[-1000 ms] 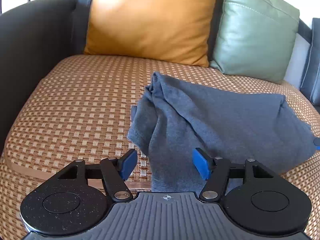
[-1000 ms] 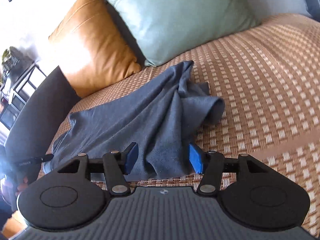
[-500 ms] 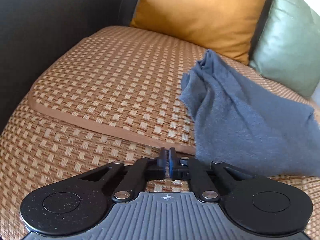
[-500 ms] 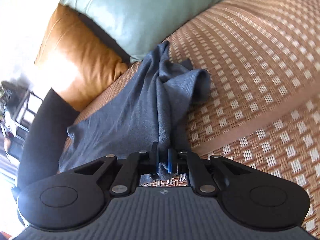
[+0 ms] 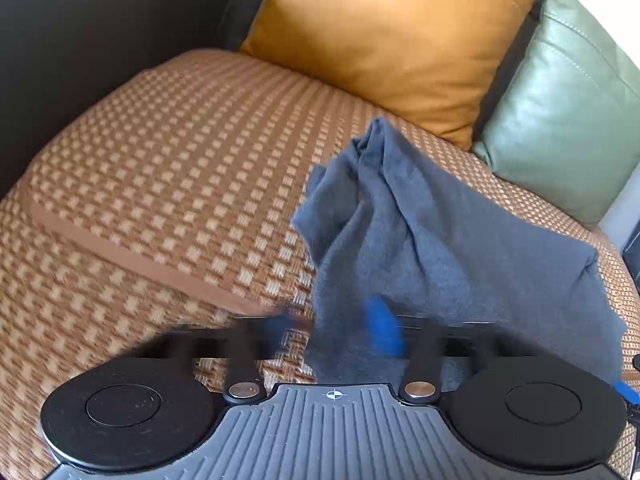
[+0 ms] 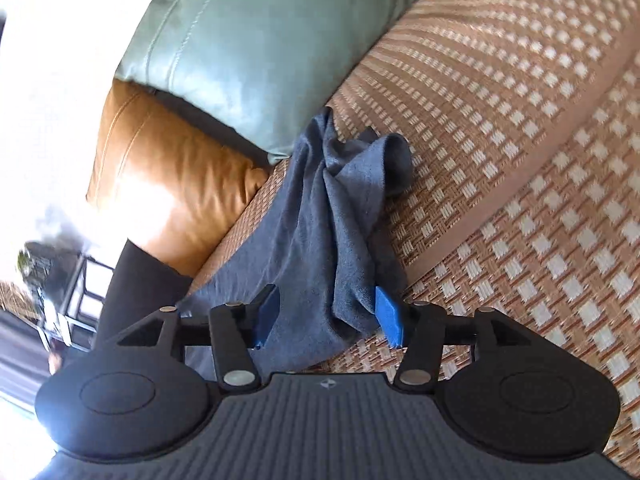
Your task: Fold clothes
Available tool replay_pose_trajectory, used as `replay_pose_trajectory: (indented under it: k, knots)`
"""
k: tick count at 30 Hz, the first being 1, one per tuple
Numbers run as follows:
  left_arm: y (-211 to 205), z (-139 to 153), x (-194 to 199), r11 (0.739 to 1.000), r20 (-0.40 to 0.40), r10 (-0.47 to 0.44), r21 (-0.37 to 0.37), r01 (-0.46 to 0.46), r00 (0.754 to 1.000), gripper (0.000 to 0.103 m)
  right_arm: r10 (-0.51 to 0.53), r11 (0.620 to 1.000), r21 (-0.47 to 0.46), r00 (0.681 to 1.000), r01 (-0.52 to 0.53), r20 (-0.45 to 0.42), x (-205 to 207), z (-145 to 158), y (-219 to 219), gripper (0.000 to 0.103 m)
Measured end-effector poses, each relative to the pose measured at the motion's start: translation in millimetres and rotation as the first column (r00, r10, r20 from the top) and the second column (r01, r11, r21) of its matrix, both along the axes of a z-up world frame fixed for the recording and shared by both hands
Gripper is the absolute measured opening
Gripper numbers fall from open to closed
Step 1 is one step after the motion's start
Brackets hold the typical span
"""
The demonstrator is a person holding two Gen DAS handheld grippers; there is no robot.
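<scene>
Right gripper (image 6: 326, 316) is standing wide, its blue pads flanking the near hem of the grey garment (image 6: 320, 240), which is lying bunched on the woven seat mat (image 6: 500, 140) toward twelve o'clock. Left gripper (image 5: 336, 332) is blurring, apparently spread. Each should be pinching a single hem corner.

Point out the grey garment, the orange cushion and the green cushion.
grey garment (image 5: 460, 248), left wrist view, middle of the cloth.
orange cushion (image 5: 392, 36), left wrist view, front face.
green cushion (image 6: 260, 44), right wrist view, front face.
</scene>
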State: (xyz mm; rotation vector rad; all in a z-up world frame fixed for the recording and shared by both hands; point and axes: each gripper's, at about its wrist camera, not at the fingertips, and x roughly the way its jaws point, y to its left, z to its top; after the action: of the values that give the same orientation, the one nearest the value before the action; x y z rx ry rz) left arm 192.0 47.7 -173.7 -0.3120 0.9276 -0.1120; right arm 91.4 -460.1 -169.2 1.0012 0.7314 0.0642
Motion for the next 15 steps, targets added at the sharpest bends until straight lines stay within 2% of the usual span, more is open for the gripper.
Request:
replay_pose_trajectory:
  k: [1,3,4,7,8,9,10,14,15]
  knots:
    - [1,0,-3,1.000,0.008,0.005,-0.011,-0.005,1.000,0.000,-0.007,1.000,0.007,1.000,0.007,-0.005,0,-1,-1,0.054]
    - [4,4,-13,0.999,0.048,0.032,0.018,-0.033,0.998,0.000,-0.021,1.000,0.022,1.000,0.021,-0.015,-1,-4,-2,0.044]
    - [5,5,-17,0.998,0.064,0.043,0.031,-0.045,0.997,0.000,-0.028,0.999,0.029,0.999,0.028,-0.020,-2,-5,-2,0.044]
    - [6,-3,-19,0.997,0.033,0.036,0.064,-0.038,0.999,0.000,-0.048,0.997,0.051,0.998,0.050,-0.036,-3,-9,-4,0.046]
    - [6,-5,-20,0.997,0.023,0.033,0.075,-0.035,0.999,0.003,-0.048,0.996,0.067,0.998,0.051,-0.037,-4,-10,-3,0.047]
    - [7,-6,-21,0.996,0.017,0.033,0.084,-0.034,0.999,0.020,-0.047,0.995,0.084,0.998,0.050,-0.037,-5,-12,-2,0.049]
    - [7,4,-24,0.996,0.039,0.042,0.078,-0.045,0.998,0.032,-0.047,0.994,0.101,0.998,0.050,-0.037,-6,-14,-1,0.052]
    - [9,43,-39,0.995,0.127,0.079,0.054,-0.086,0.989,0.037,-0.044,0.984,0.170,0.998,0.050,-0.038,-11,-21,4,0.057]
    - [4,52,-41,0.997,0.145,0.062,0.033,-0.068,0.987,0.037,-0.043,0.981,0.187,0.998,0.050,-0.038,-13,-22,5,0.058]
